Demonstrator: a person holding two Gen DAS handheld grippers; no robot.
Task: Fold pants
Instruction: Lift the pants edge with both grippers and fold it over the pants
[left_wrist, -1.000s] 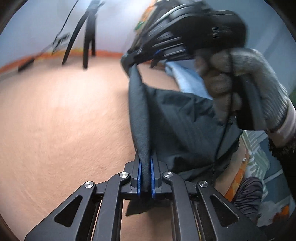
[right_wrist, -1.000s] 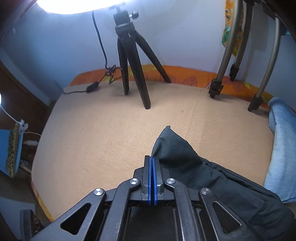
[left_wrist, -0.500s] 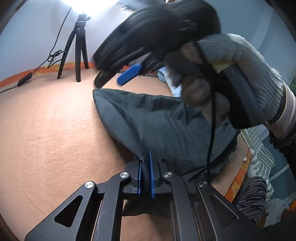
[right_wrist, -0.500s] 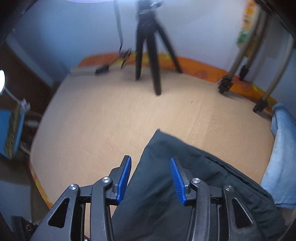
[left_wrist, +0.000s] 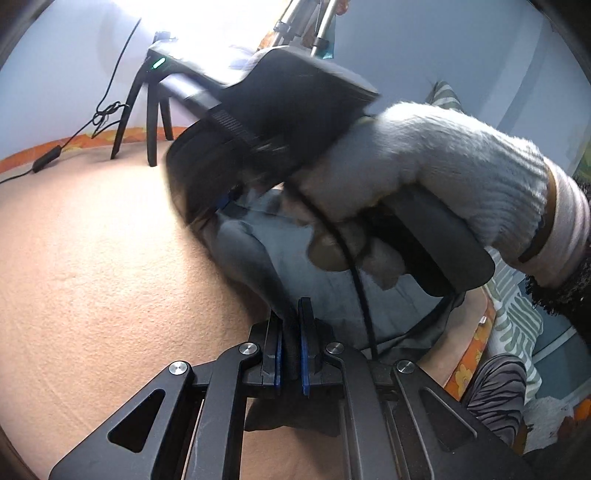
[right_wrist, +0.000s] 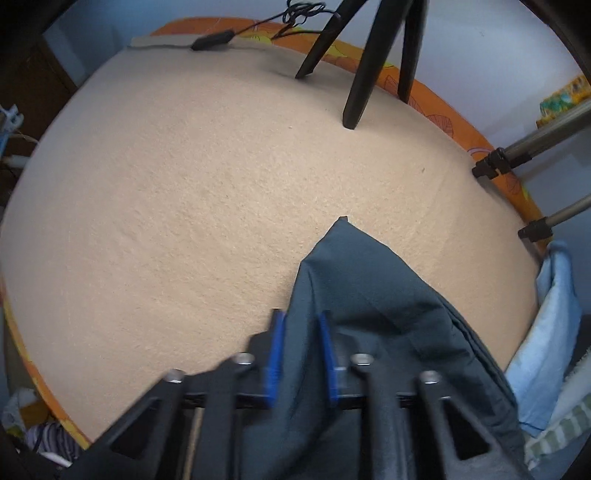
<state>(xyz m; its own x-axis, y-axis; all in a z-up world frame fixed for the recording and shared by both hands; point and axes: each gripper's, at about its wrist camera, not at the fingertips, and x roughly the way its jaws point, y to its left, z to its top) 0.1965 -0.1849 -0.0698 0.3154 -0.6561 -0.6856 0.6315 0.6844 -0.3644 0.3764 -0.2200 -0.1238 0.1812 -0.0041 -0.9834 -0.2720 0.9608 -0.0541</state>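
Right gripper (right_wrist: 301, 354), blue pads closing over a fold of the dark grey cotton pants (right_wrist: 369, 306) lying on the peach blanket-covered bed (right_wrist: 184, 203), re-grips mid-fold while left gripper (left_wrist: 290, 350) pinches another edge; next move likely needs both lifting together.

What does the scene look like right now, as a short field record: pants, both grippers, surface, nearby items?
Pants: dark grey fabric pants, bunched on the surface, one corner pointing towards the tripod
Left gripper: shut on an edge of the pants
Right gripper: jaws just closing, a fold of the pants between the pads, a gap showing
Surface: beige fleecy cover
Nearby: black tripod at the far side; light blue cloth at the cover's right edge
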